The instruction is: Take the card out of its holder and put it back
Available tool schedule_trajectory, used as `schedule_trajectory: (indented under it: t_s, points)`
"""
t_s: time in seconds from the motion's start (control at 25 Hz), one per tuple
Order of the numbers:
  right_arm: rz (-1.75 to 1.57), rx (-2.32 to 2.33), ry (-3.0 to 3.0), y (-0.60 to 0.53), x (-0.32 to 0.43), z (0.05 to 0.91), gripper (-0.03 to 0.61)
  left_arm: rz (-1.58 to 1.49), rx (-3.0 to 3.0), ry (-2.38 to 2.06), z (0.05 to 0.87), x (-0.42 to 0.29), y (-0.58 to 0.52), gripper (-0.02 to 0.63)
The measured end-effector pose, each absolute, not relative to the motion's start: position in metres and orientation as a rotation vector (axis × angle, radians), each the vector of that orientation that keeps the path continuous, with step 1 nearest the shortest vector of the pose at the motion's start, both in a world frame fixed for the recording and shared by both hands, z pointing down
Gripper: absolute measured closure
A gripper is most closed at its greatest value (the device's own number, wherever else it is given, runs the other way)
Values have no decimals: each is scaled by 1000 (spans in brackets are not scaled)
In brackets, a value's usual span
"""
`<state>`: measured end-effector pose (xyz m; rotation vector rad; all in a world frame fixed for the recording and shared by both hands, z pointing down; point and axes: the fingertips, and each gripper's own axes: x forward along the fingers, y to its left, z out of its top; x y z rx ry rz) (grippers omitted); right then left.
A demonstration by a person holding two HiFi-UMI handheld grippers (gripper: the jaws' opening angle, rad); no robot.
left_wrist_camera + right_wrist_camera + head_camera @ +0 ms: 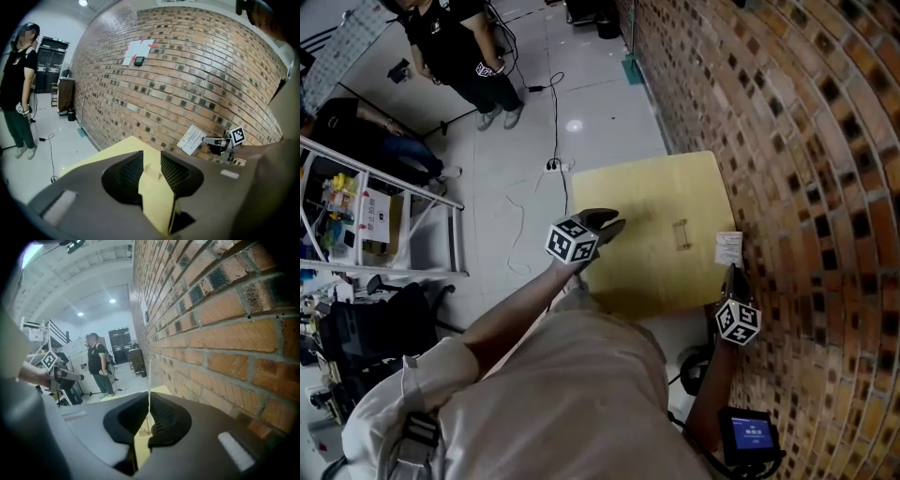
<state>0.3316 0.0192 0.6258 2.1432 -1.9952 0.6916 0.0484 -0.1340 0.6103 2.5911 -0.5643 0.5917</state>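
Note:
A small clear card holder [681,234] stands on the yellow table [647,197]; in the left gripper view the holder [152,170] shows between the jaws, farther out on the table. My left gripper [609,223] hovers over the table's left part, open [151,157] with nothing in it. The white printed card [728,247] is out of the holder, at the table's right edge by the brick wall. My right gripper [733,272] is shut on the card's near end. In the right gripper view the card [149,397] shows edge-on as a thin white line between the closed pads.
A brick wall [806,141] runs along the table's right side. A person [459,47] stands on the white floor beyond the table. A metal rack [375,225] is at the left, and a cable with a power strip [553,166] lies near the table's far corner.

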Motion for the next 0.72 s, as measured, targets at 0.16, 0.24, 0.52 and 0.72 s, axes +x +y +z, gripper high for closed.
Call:
schedule_trajectory:
  t_s: [0.16,0.24,0.52,0.72]
  points:
    - [694,2117,-2012,10,328,628,568,598,2584,-563,613,50,-135,479]
    - [698,2106,-2022,6,326,630,568,597,2582,-563,613,50,-136,479]
    - [721,2028,-2060,-13,307,643,568,607,2575,-554,615,49,-135,479]
    - [744,1968,-2073,-24,289,655,568,617,2578,-545,612,40,-129,479]
